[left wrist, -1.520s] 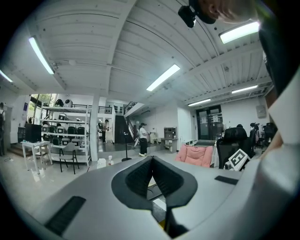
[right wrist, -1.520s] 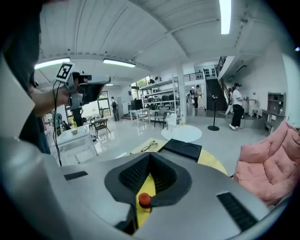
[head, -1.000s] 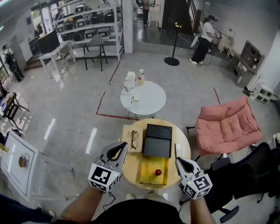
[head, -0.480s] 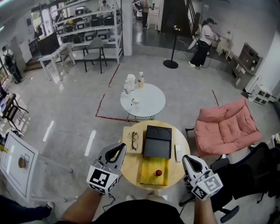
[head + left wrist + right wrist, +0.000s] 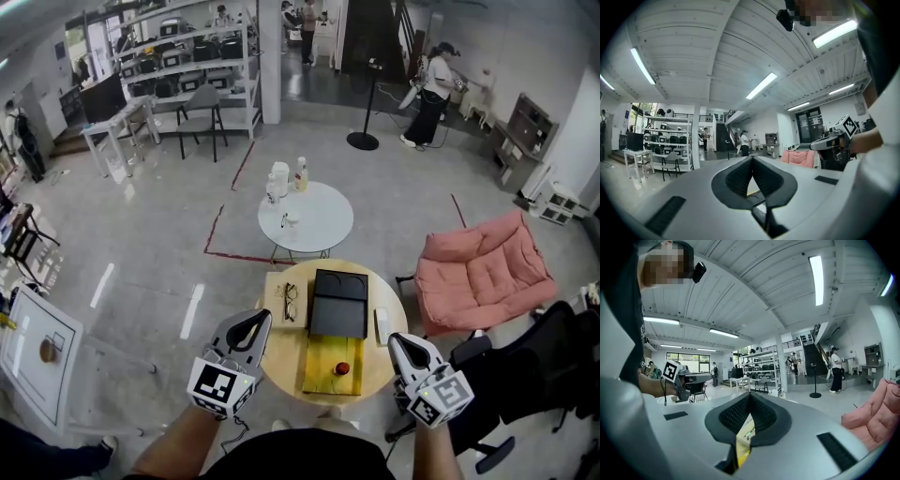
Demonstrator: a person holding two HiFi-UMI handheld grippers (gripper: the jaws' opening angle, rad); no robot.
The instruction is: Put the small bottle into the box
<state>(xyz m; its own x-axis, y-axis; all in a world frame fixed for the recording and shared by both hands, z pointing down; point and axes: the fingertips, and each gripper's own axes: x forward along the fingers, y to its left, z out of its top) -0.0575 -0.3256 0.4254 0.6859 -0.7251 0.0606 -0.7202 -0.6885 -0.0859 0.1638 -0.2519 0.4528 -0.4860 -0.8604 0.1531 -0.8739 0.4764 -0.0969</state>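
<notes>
Wood-toned and round, the worktop (image 5: 284, 354) carries a yellow board (image 5: 323, 361) at the middle of its near edge. A black box (image 5: 337, 314) lies just beyond the board, reaching toward the far edge, with two round hollows showing at its far end.

The small bottle (image 5: 342, 368) appears only as a small red-topped item on the yellow board, close to the near edge and outside the box. It is too small to identify with certainty.

A white oblong item (image 5: 382, 325) lies near the right edge, beside the box. A pair of glasses (image 5: 289, 302) rests on a pale board (image 5: 274, 291) at the left edge.

The left gripper (image 5: 255, 319) is held at the near-left edge. Its fingers (image 5: 736, 180) are clenched tip to tip with nothing between them.

The right gripper (image 5: 396, 339) is held at the near-right edge. Its fingers (image 5: 733, 416) are likewise clenched and empty.

Neither gripper touches anything on the worktop.
</notes>
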